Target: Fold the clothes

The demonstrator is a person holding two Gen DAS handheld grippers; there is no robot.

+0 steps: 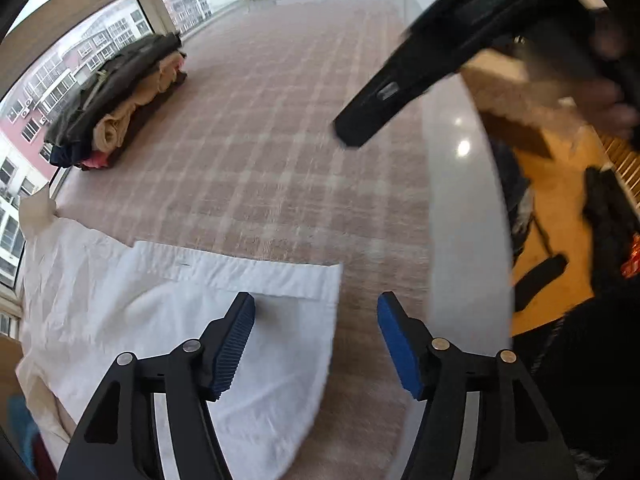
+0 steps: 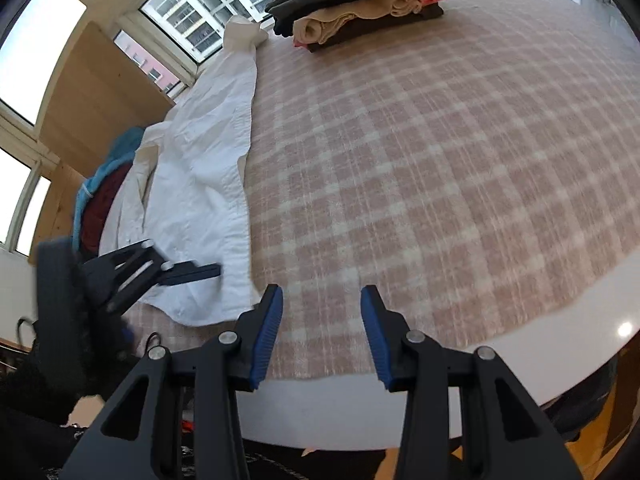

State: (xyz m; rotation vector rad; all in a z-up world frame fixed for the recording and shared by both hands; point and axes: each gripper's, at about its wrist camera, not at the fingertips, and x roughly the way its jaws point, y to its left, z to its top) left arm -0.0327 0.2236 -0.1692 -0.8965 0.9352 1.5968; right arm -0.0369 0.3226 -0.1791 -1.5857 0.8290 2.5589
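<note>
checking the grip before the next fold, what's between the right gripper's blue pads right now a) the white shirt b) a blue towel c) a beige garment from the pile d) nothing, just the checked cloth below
d: the right gripper stands open with only the checked cloth showing in the gap; the white shirt lies off to its side.

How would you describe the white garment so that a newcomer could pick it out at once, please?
Start from the pink checked cloth covering the table. Along its window-side edge lies the white garment, spread flat. Unlike the folded stack of dark and beige clothes beyond it, it is unfolded.
</note>
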